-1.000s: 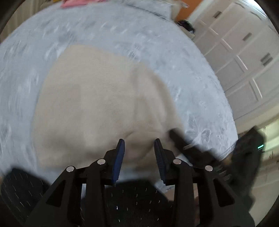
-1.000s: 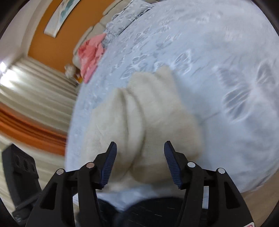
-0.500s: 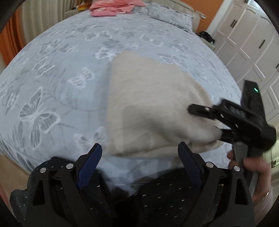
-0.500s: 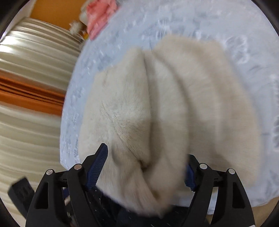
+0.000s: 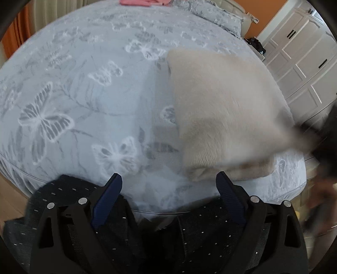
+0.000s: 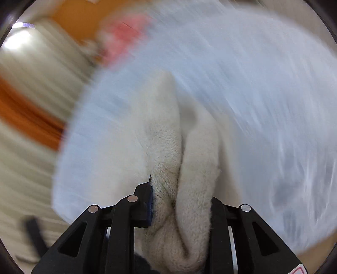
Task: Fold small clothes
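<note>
A cream fleece garment (image 5: 223, 113) lies folded on the grey-blue butterfly bedspread (image 5: 84, 94), right of centre in the left wrist view. My left gripper (image 5: 168, 189) is open and empty, near the bed's front edge, just short of the garment's near corner. My right gripper (image 6: 181, 202) is shut on a bunched edge of the garment (image 6: 179, 168), which fills the gap between its fingers. In the left wrist view the right gripper is a dark blur (image 5: 324, 139) at the garment's right corner, pulling the cloth out to a point.
Pink clothes (image 5: 143, 2) lie at the far side of the bed, with a pillow (image 5: 219, 14) at the back right. White wardrobe doors (image 5: 305, 61) stand to the right. Orange and cream curtains (image 6: 25, 118) hang on the left in the right wrist view. The bed's front edge is close below both grippers.
My right gripper closed on the garment's bunched edge and is moving fast, blurring its view. My left gripper opened, let go and moved off to the garment's left.
</note>
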Demonstrator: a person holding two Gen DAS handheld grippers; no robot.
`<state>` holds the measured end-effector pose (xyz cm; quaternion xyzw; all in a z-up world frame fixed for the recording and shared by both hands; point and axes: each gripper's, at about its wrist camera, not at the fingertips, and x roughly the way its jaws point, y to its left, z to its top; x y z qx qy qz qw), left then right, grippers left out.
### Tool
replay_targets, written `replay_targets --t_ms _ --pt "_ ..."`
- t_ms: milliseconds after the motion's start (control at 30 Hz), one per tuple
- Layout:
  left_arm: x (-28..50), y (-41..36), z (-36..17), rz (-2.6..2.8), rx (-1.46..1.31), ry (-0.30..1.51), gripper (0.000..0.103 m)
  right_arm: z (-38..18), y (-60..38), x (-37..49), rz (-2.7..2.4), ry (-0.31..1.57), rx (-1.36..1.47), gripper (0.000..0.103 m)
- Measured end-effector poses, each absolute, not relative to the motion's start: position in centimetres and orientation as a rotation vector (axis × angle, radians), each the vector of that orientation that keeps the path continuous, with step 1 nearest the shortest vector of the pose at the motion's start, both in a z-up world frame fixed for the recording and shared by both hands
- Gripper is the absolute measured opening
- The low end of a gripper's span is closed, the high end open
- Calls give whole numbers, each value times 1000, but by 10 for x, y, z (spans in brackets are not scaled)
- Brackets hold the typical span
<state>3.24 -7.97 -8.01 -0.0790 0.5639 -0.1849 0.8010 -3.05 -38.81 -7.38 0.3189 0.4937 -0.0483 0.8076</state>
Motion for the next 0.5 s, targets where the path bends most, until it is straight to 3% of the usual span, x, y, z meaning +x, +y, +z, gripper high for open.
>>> replay_targets --t_ms 67,233,300,400,500 --pt "33 -84 -84 -404 -182 1229 88 -93 -390 -41 -104 1065 732 21" --pt "31 -93 -72 -426 -110 1169 89 -35 -385 -51 -31 874 734 21" --pt "32 -97 -70 -423 -73 1150 89 -48 -383 -50 -69 908 672 21" --pt "34 -102 -68 -427 -68 1146 89 -113 -396 -44 -131 1076 673 21" --pt "37 -110 -67 -438 -45 1148 89 -94 -403 -54 -110 991 736 24"
